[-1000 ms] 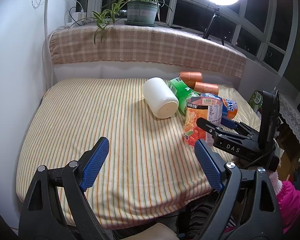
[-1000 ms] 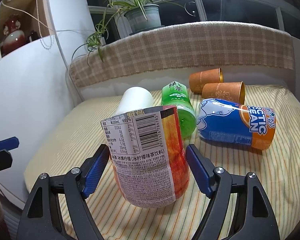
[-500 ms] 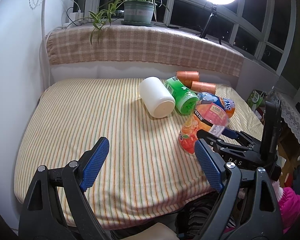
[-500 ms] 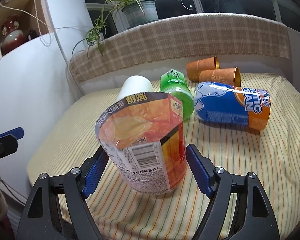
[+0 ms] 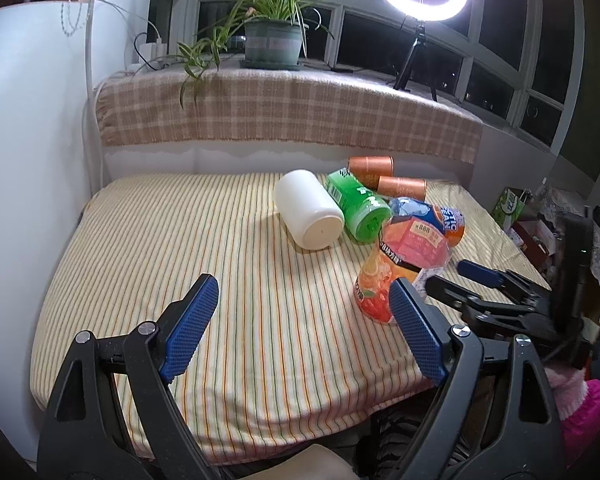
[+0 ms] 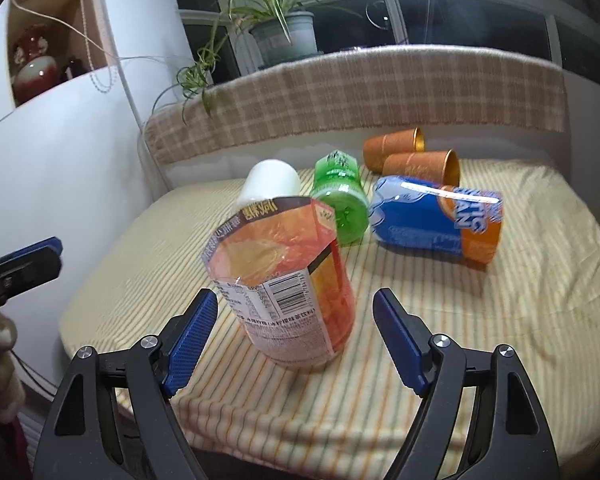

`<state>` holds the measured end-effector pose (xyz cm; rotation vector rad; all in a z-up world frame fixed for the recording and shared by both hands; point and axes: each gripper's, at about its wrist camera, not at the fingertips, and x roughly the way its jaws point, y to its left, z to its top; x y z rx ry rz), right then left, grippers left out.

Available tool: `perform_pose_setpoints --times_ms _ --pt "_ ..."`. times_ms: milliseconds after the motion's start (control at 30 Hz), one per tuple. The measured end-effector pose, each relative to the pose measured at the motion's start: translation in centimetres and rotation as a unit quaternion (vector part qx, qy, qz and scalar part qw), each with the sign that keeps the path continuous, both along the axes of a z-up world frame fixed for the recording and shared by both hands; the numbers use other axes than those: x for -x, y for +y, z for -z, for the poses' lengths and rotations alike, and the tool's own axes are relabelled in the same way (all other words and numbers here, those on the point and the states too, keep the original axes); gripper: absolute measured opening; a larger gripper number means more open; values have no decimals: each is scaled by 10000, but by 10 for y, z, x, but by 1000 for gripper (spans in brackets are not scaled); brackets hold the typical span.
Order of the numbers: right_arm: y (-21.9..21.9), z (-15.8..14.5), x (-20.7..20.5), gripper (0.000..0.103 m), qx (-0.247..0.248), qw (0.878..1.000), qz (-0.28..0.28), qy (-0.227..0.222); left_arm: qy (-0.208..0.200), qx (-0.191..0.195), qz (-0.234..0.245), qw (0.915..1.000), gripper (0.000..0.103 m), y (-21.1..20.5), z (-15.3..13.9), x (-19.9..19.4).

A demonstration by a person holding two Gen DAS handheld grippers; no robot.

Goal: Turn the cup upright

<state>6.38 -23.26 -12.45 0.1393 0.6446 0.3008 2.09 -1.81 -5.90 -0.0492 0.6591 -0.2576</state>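
A second ago the orange cup (image 6: 288, 284) hung between the pads of the right claw (image 6: 294, 334) with its mouth tipped well off vertical; now it stands on the near right part of the striped surface (image 5: 180, 240), open cut rim facing up, base planted on the cloth, leaning perhaps a little toward the left in the right wrist view. The right claw has let go: its blue pads are spread apart with a visible gap on each side of the cup, touching nothing, and the claw sits just behind the cup on the near side. The left claw (image 5: 300, 332) hangs open and empty over the near edge of the surface, well apart from the cup, and has barely shifted over the same second. From the left wrist view the cup (image 5: 400, 268) shows just in front of the right claw's (image 5: 460, 278) black frame, its top slightly crumpled. I judge that the flip itself is done for this cup and what remains is a clean withdrawal without nudging the light, thin-walled body, which looks easy to knock over on the soft cloth. Farther back the white cup (image 5: 310, 210), the green cup (image 5: 358, 210), the blue and orange cup (image 6: 436, 222) and two brown cups (image 6: 414, 158) all lie on their sides, clustered close together, so more flips look pending
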Motion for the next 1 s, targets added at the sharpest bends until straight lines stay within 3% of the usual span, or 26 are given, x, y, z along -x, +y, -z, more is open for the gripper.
perform_pose_setpoints --times_ms 633,767,1000 --pt "-33 -46 51 81 462 9933 834 -652 -1098 -238 -242 9934 93 -25 -30 20" --pt "-39 -48 55 83 474 9917 982 -681 -1221 -298 -270 9917 100 -28 -32 23" --pt "-43 -48 54 83 494 9903 1096 -700 -1351 -358 -297 9897 101 -31 -35 27"
